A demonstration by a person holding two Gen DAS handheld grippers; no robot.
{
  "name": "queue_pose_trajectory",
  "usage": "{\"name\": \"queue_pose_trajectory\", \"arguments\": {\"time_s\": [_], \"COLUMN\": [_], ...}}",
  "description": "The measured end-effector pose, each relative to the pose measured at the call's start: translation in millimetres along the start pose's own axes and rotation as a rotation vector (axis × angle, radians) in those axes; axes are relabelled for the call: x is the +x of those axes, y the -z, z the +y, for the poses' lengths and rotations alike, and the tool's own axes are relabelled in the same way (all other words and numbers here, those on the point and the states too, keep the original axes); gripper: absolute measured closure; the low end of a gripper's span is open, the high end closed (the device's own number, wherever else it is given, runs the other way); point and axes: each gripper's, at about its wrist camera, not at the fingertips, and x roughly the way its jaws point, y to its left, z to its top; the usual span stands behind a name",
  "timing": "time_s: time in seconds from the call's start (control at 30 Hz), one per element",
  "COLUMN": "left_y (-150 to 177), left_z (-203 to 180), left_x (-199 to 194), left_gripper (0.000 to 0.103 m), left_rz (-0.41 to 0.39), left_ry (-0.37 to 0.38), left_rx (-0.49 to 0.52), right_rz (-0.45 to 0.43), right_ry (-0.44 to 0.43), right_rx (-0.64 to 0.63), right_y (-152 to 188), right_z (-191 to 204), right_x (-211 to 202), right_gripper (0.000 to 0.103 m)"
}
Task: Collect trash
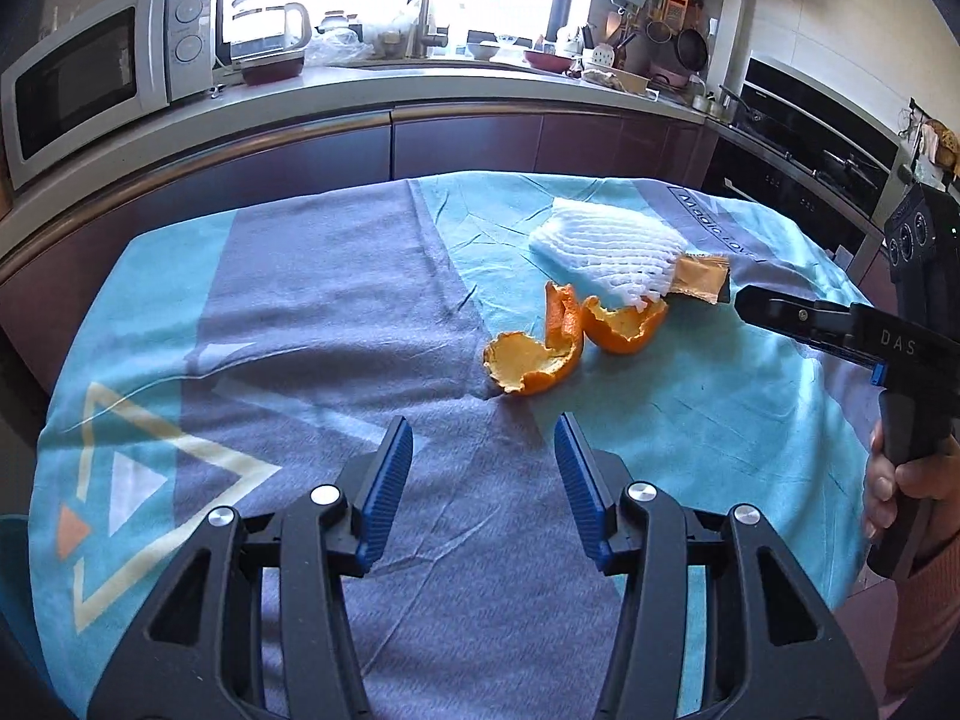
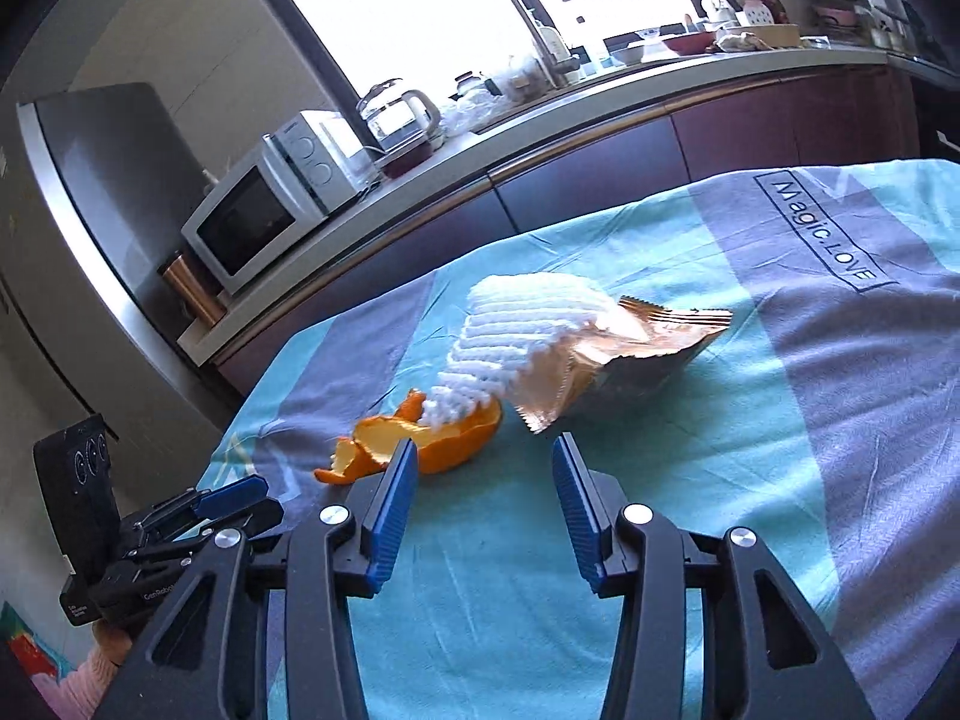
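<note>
Table under a teal and grey-violet cloth [image 1: 336, 312], trash clustered right of centre in the left wrist view. Orange peel [image 1: 534, 360] in two curled cups, open sides up; together they lie in a line rising from lower left to upper right of the frame. White foam fruit net [image 1: 600, 252] lies just behind, long axis running from upper left to lower right, its lower end dipping into the right-hand peel cup. Gold foil wrapper [image 1: 702, 279] pokes out from under the net's lower right end, torn edge toward the right. In the right wrist view the wrapper [image 2: 624, 366] shows longer, stretched lower left to upper right, the net [image 2: 516, 330] draped over its left part, the peel [image 2: 420, 444] at lower left. Left gripper [image 1: 483, 441]: jaws about half apart, nothing between them, over bare cloth short of the peel. Right gripper [image 2: 485, 462]: jaws about half apart, holding nothing, tips near the peel and the wrapper's serrated edge.
</note>
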Motion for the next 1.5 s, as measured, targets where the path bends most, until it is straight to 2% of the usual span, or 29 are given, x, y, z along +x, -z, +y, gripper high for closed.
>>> {"name": "queue_pose_trajectory", "arguments": {"time_s": [0.2,0.57,0.73,0.8,0.97,1.17,1.3,1.5], "left_y": [-15,-30,-30,-29,-28,-27,-25,-25], "left_z": [-4,-14,-18,-18,-12,-8,-7,-6], "left_x": [22,53,58,58,55,49,48,45], "left_gripper": [0.052,0.054,0.071,0.078,0.082,0.083,0.084,0.087], "left_rz": [0.032,0.092,0.096,0.095,0.087,0.071,0.063,0.053], "left_ry": [0.007,0.012,0.023,0.021,0.03,0.039,0.037,0.037], "left_rx": [0.008,0.016,0.029,0.023,-0.002,-0.013,-0.016,-0.016], "right_rz": [0.006,-0.013,-0.005,-0.003,-0.011,-0.038,-0.05,-0.028], "right_ry": [-0.011,-0.006,0.014,0.018,0.012,0.015,0.015,-0.007], "right_rx": [0.083,0.135,0.163,0.184,0.193,0.184,0.192,0.212], "right_y": [-7,-15,-19,-21,-23,-25,-28,-35], "right_z": [-23,-33,-42,-47,-51,-50,-51,-55], "right_x": [9,12,19,21,20,14,14,28], "right_gripper": [0.057,0.057,0.058,0.068,0.08,0.079,0.071,0.072]}}
